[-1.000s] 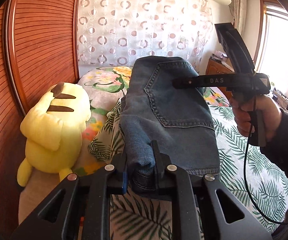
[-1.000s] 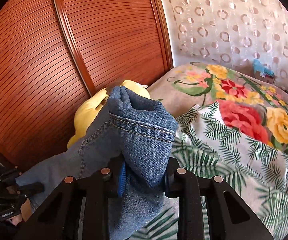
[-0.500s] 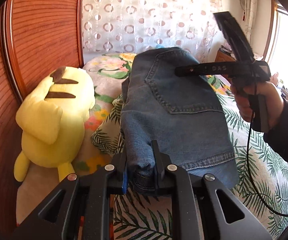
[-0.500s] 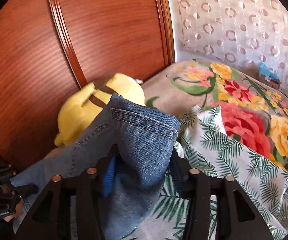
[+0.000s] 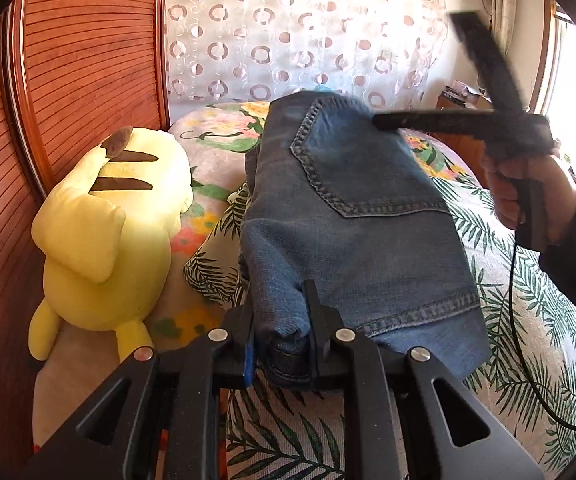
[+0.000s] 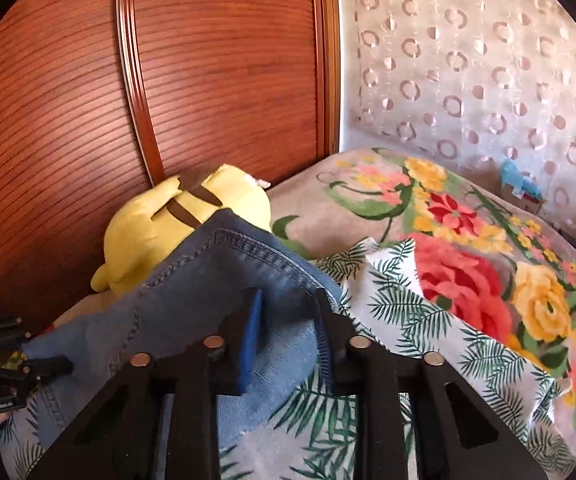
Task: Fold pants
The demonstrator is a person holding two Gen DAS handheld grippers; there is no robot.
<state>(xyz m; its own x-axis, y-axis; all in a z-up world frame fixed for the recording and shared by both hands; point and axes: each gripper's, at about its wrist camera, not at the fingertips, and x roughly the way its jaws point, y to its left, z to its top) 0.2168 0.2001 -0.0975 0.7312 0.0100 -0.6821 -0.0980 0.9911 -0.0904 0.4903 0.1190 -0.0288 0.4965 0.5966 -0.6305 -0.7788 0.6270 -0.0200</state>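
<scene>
Pants: folded blue denim bundle, lying on the bed beside a yellow plush toy.
Left tool: clamped on the near edge of the bundle.
Right tool: spread wide, denim lying loose between the fingers, nothing gripped.
Handling: thick, heavy, limp cloth; layers likely slide apart.
Hold: best pinched at stitched hems or waistband, through all layers.
</scene>
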